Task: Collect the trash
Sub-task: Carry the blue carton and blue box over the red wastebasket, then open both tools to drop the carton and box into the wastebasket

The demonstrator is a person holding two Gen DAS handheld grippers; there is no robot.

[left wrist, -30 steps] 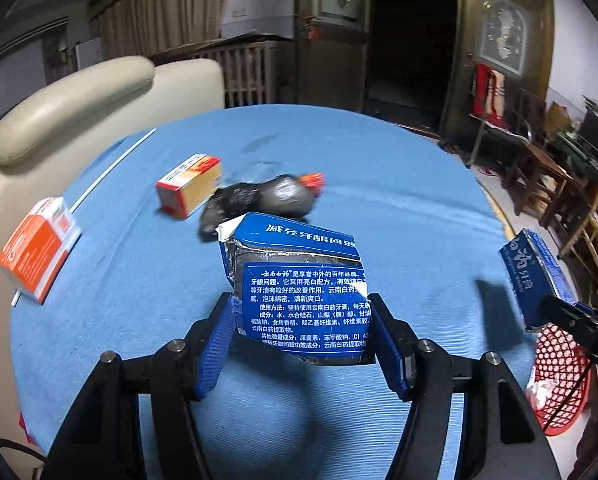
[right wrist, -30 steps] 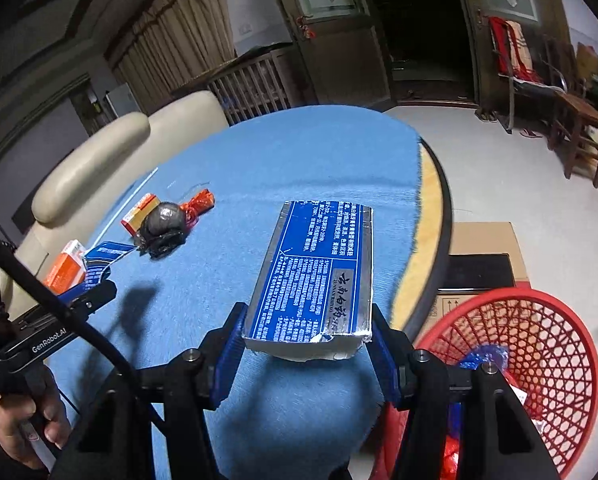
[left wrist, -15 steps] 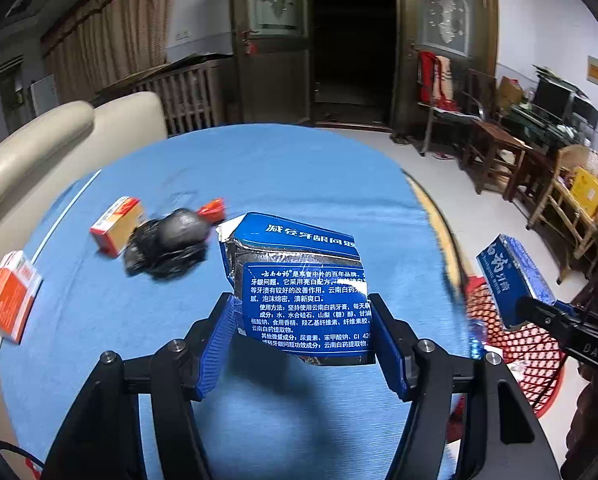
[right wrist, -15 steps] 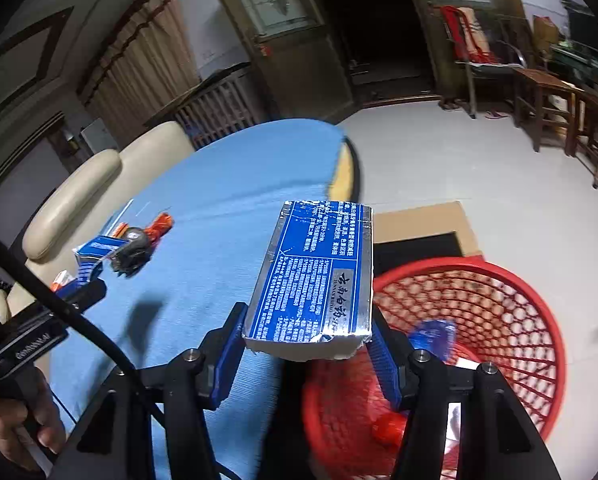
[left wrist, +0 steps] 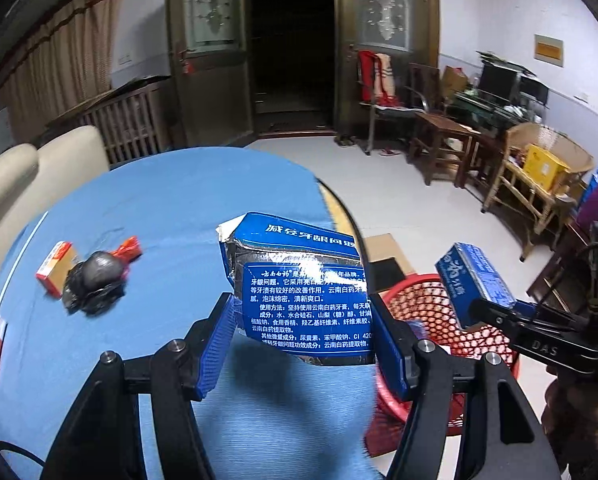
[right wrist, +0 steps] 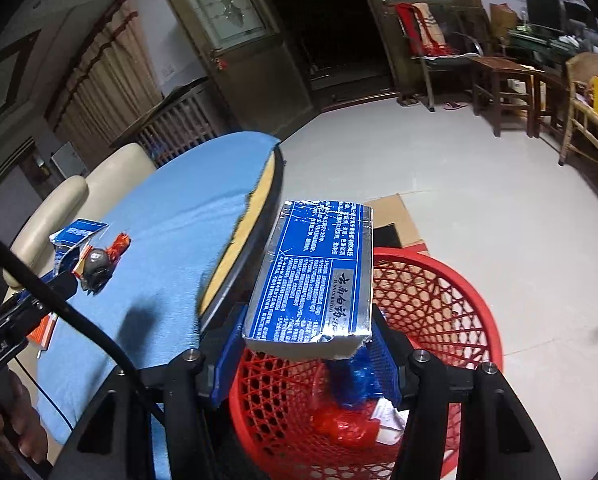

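Left gripper (left wrist: 303, 330) clamps a torn blue carton (left wrist: 299, 284) at frame centre, above the blue tablecloth (left wrist: 171, 208). Right gripper (right wrist: 307, 354) clamps a second blue carton (right wrist: 313, 280) directly over the red basket (right wrist: 451, 300) at lower right. A black bag (left wrist: 95, 284) and an orange box (left wrist: 55, 268) lie at centre left on the cloth

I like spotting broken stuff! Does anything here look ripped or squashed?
Yes. The blue box in the left hand-held gripper has a torn, crumpled top. The one in the right hand-held gripper, over the red basket, is ragged at its near end.
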